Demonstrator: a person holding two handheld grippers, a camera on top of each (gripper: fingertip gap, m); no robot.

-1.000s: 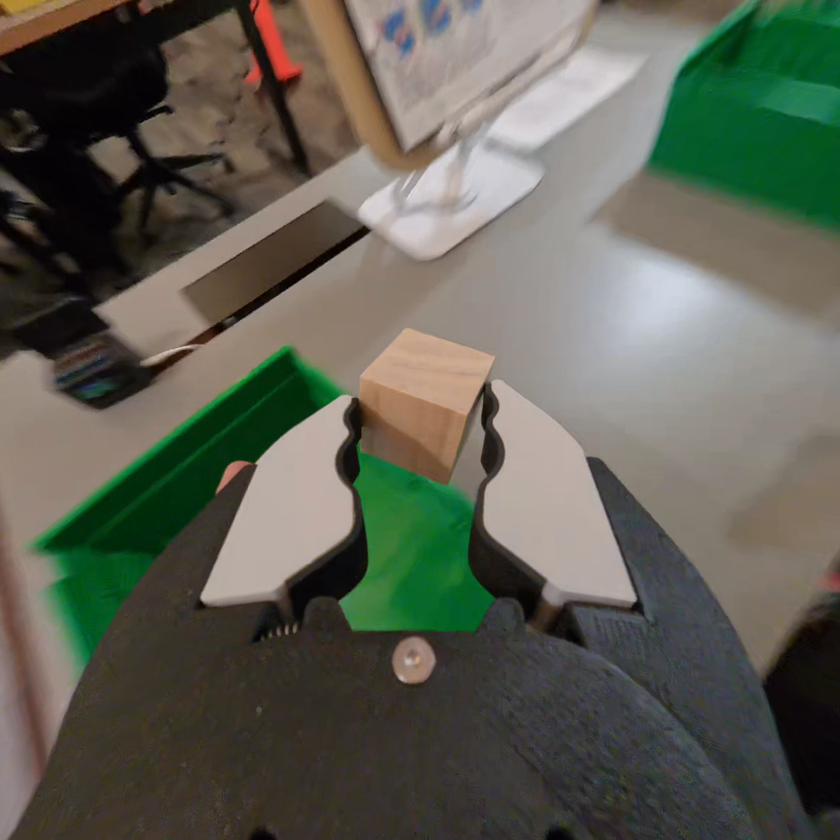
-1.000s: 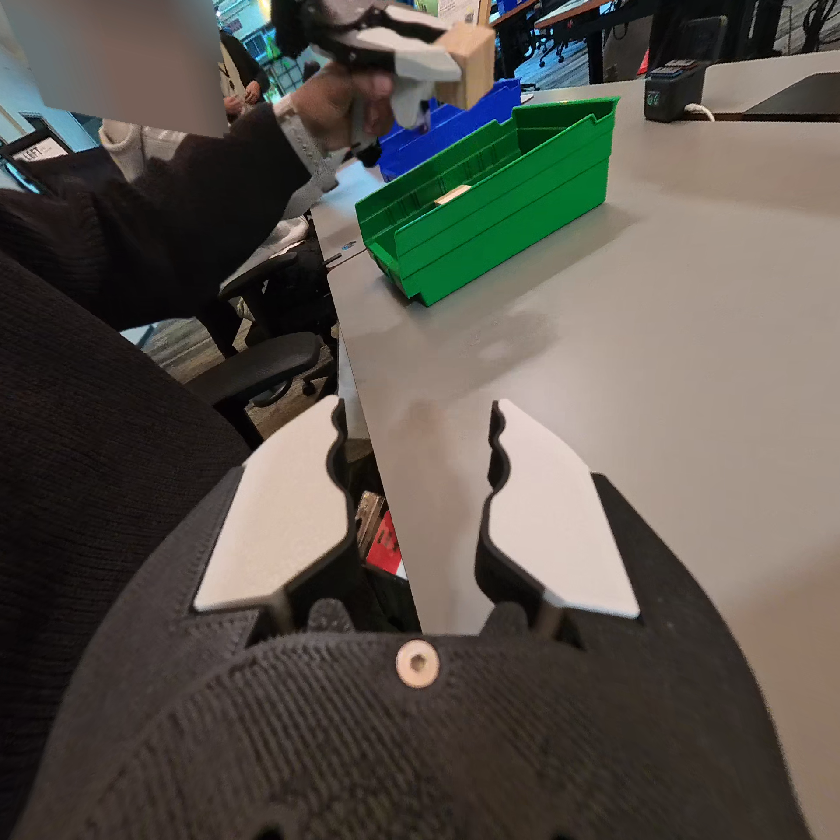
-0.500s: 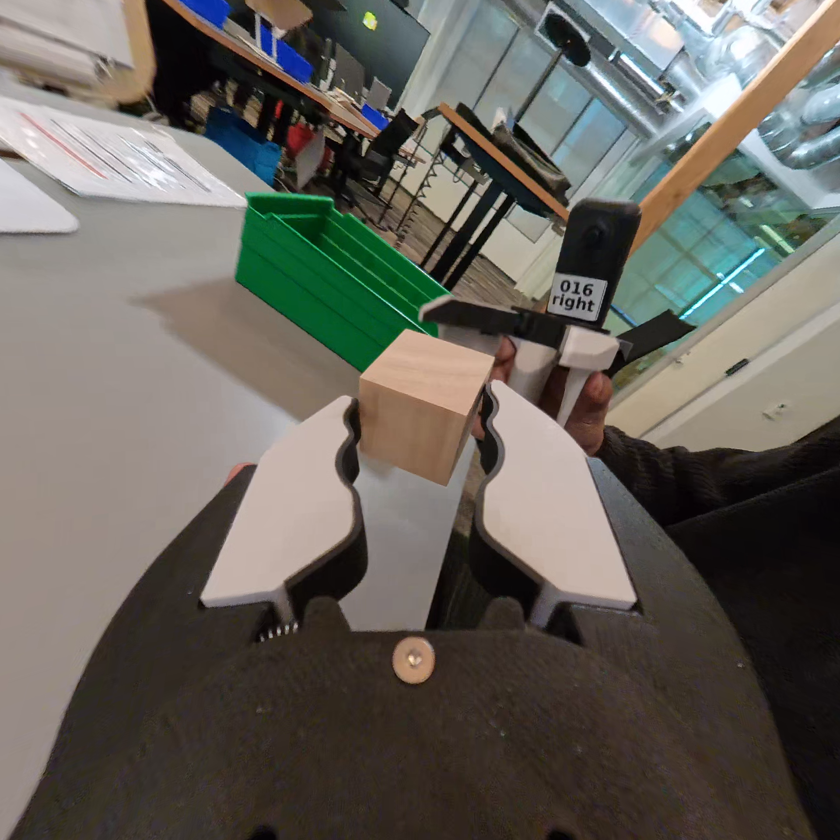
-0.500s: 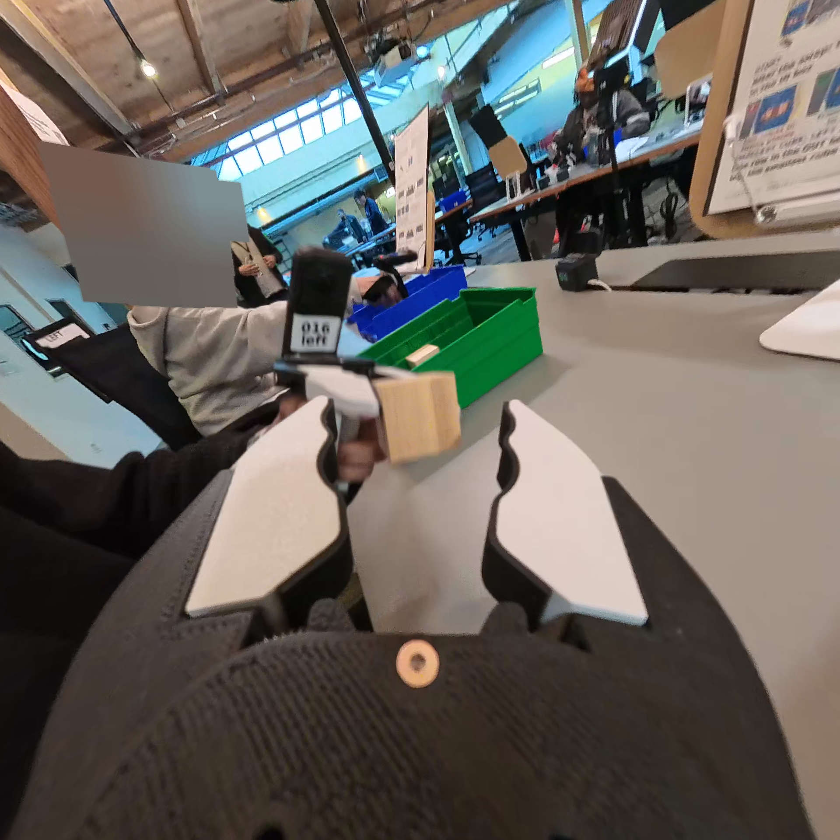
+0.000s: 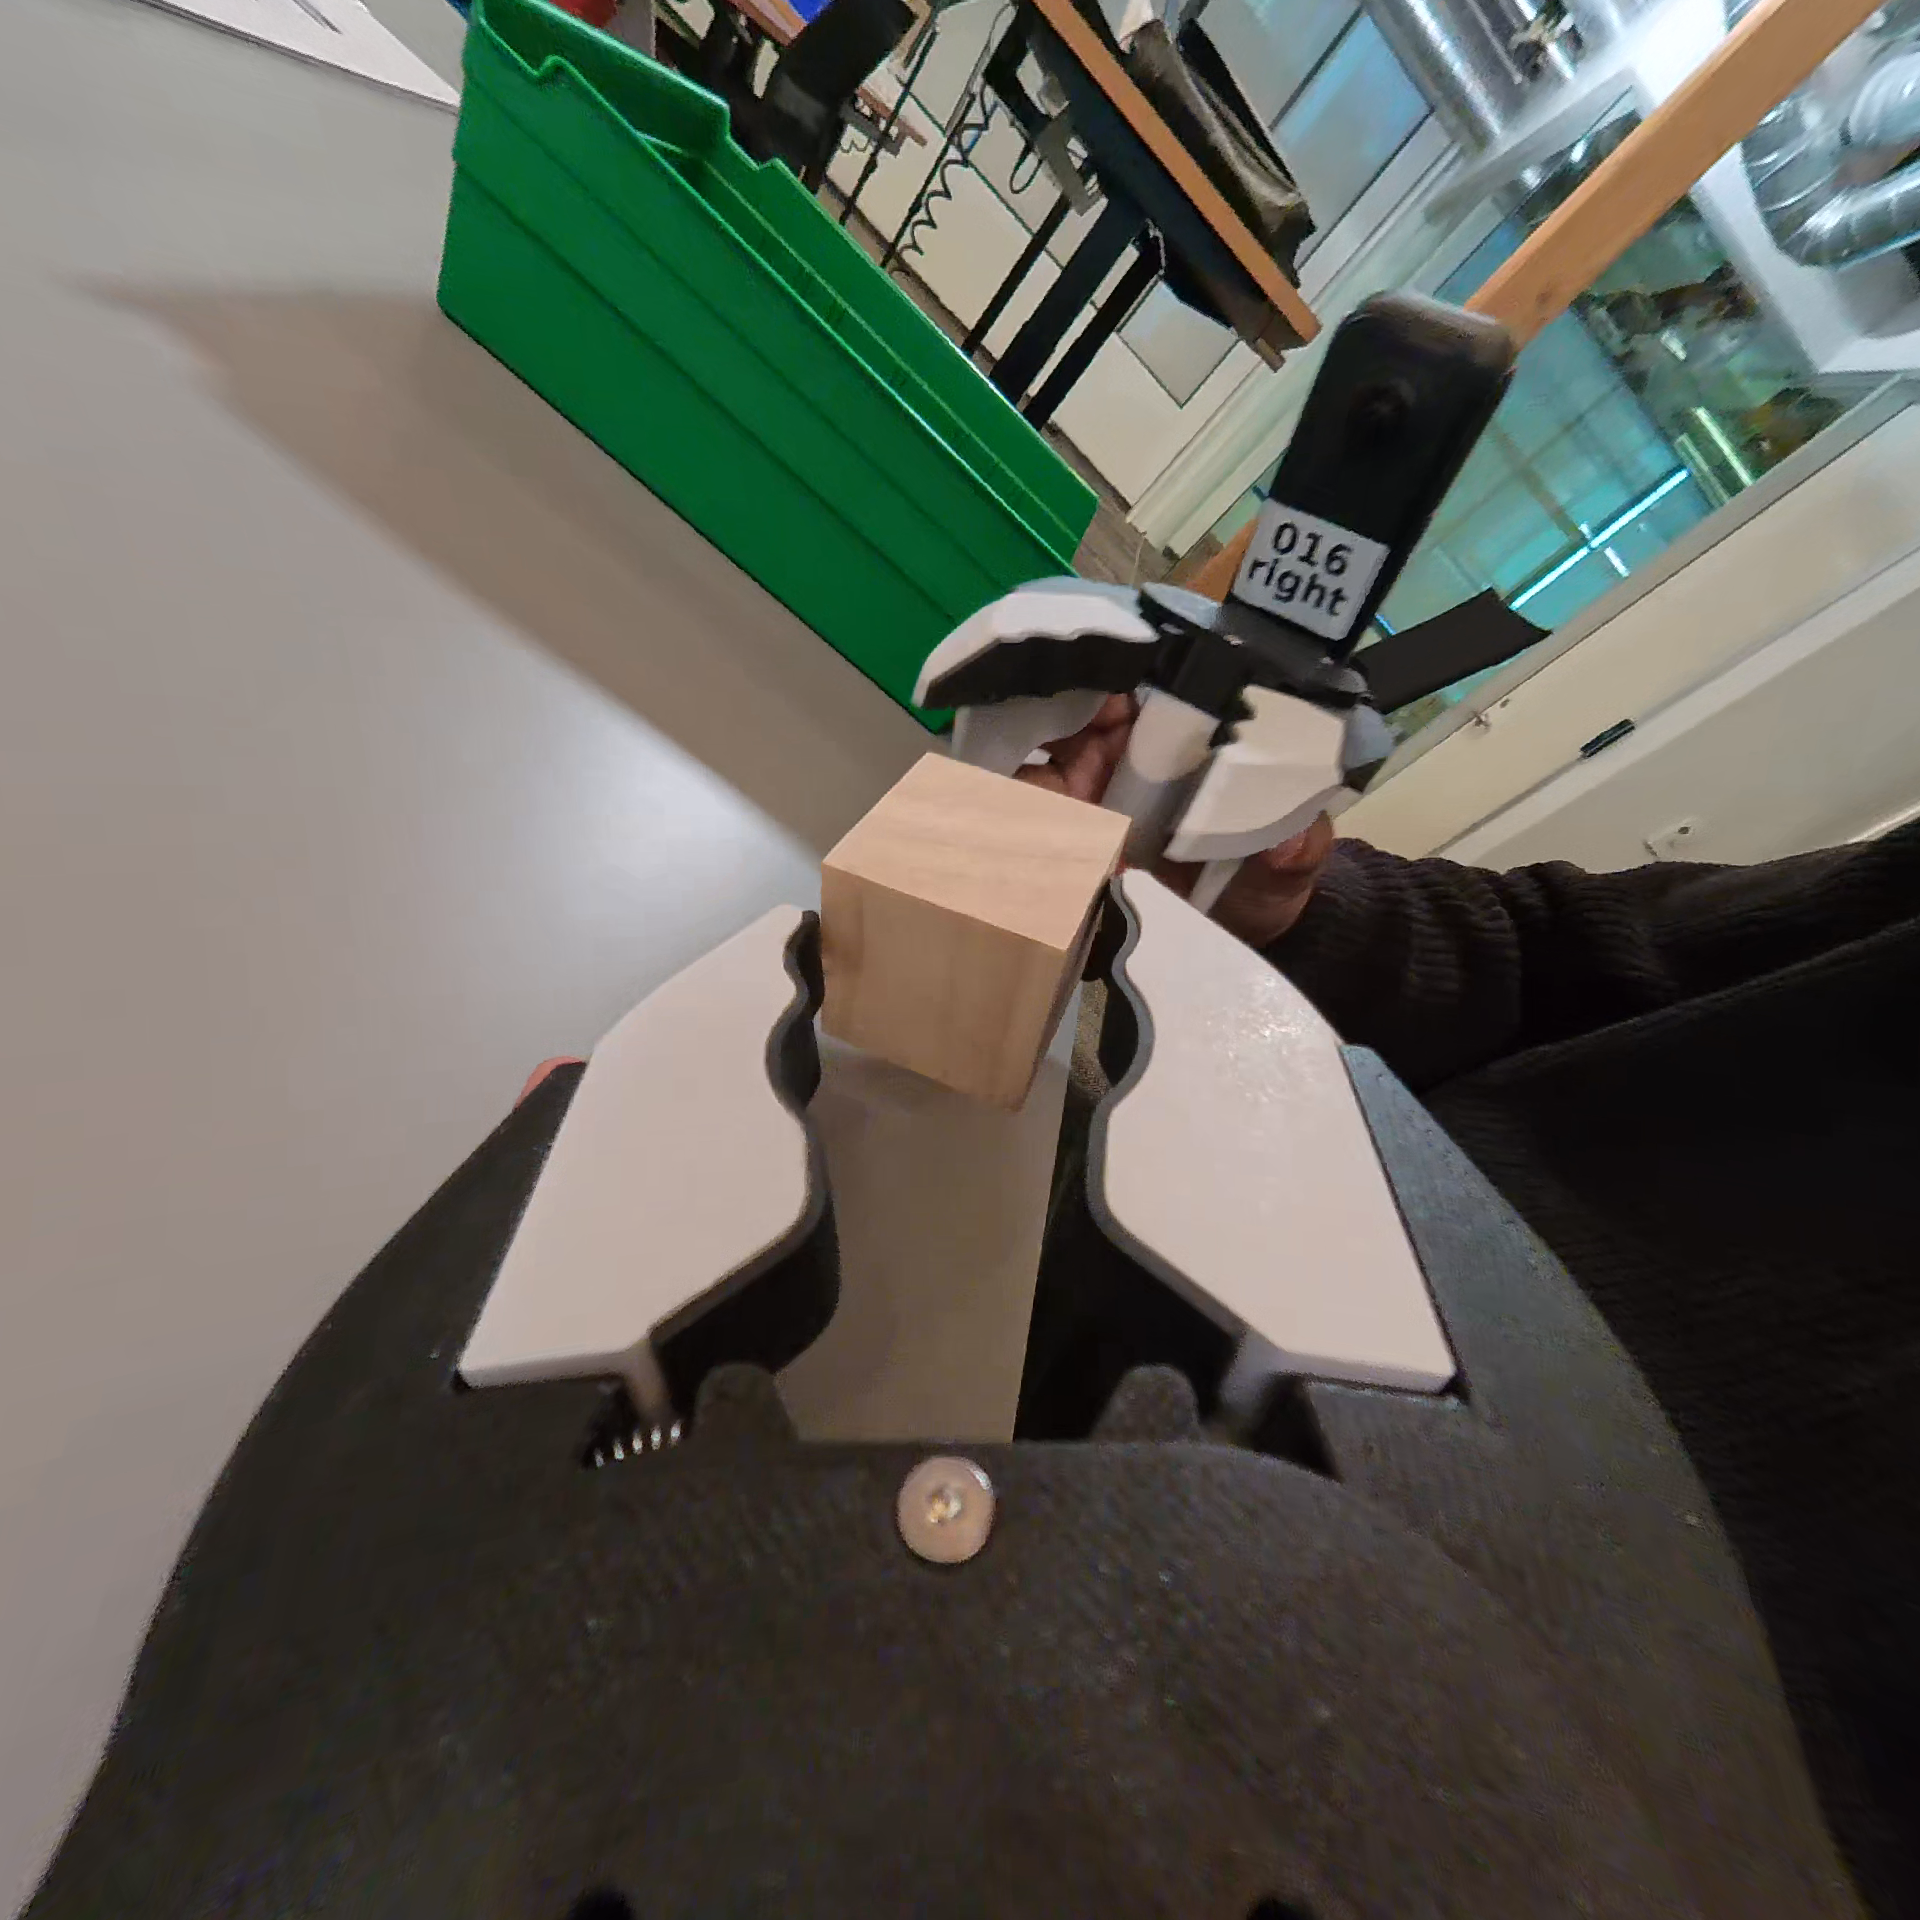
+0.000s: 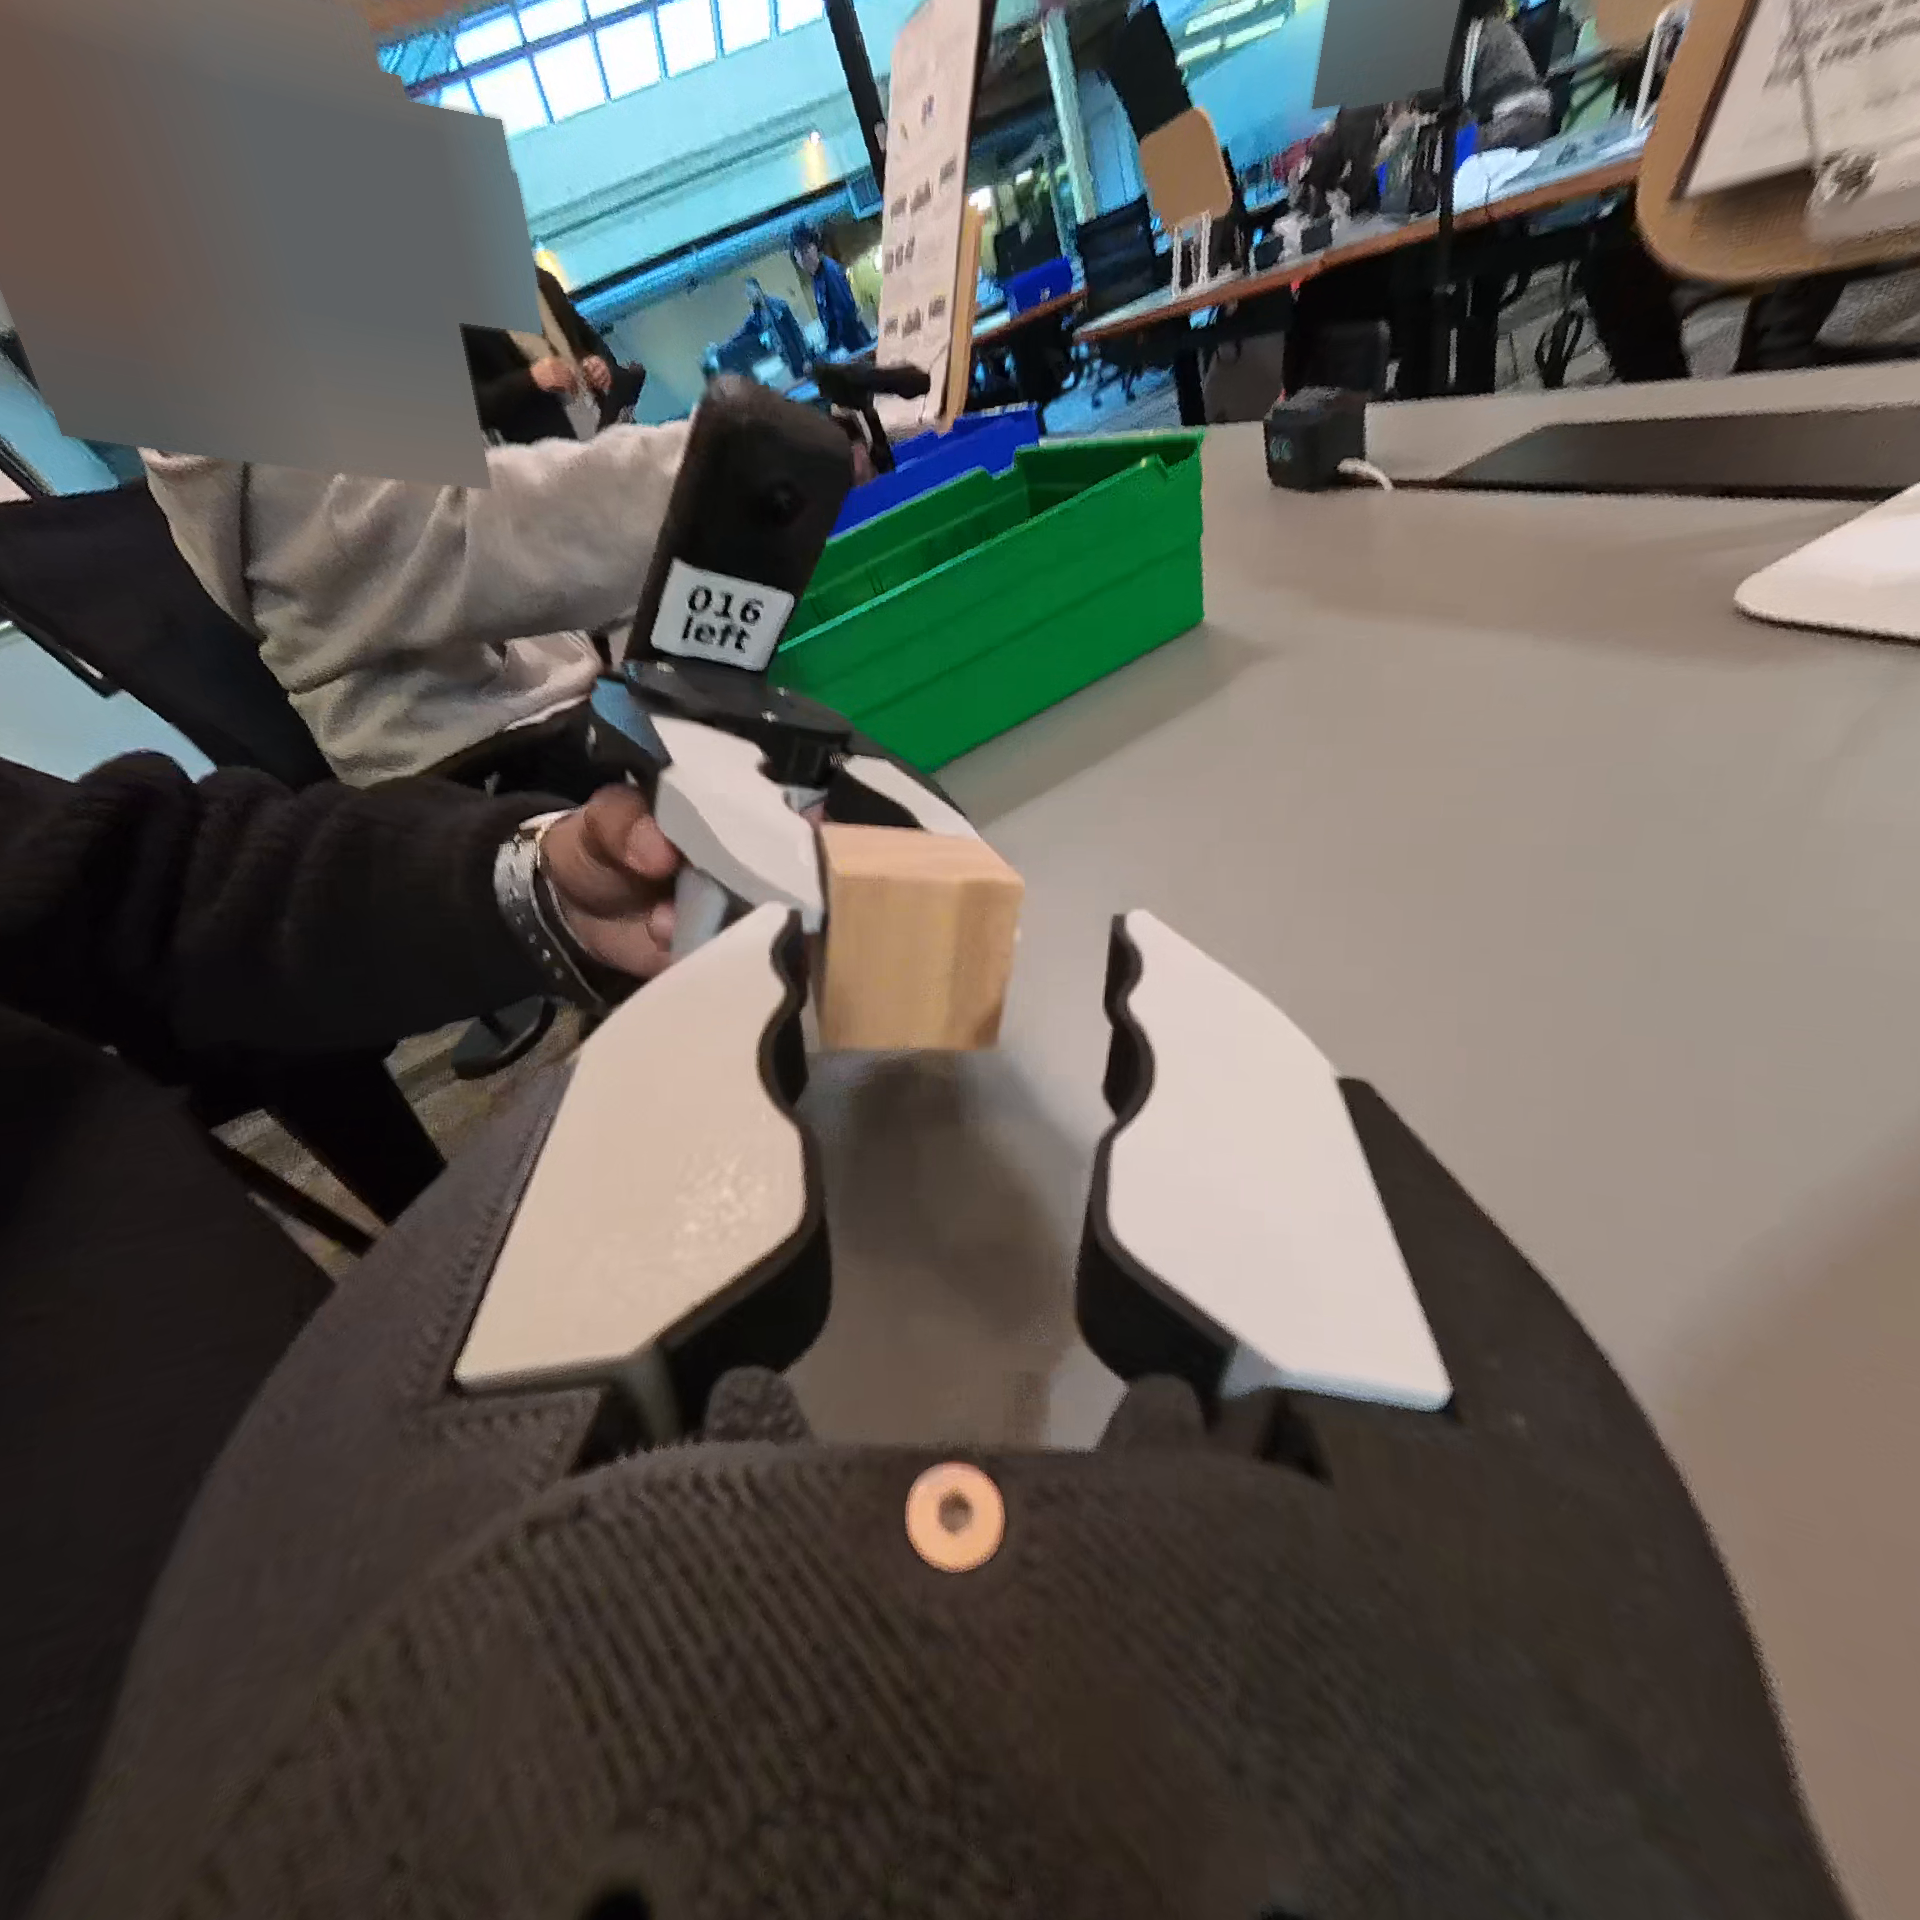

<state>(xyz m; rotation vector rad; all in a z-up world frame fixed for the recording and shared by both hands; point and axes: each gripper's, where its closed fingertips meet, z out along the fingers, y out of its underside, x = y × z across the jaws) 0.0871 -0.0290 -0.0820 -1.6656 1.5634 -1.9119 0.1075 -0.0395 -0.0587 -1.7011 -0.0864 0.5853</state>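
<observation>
My left gripper [image 5: 961, 925] is shut on a pale wooden cube [image 5: 956, 956], with both pads pressed on its sides, and holds it above the grey table [image 5: 260, 727]. The right gripper [image 5: 1070, 758] shows just beyond the cube, facing it. In the right wrist view my right gripper [image 6: 951, 930] is open. The cube [image 6: 914, 945], still held by the left gripper [image 6: 873, 852], sits between the right fingers, close by the left finger, with a clear gap to the right finger [image 6: 1132, 935].
A green bin [image 5: 727, 312] stands on the table behind the right gripper. Another green bin [image 6: 1018, 603] and a blue bin [image 6: 935, 457] are behind the left gripper. A white stand base [image 6: 1849, 582] and a small black device [image 6: 1314, 442] sit farther back. A seated person in a grey top [image 6: 416, 582] is at the left.
My left gripper swung away from the green bin, cube still in its grasp, to face the right one. The two grippers closed in, and the right jaws narrowed around the cube.
</observation>
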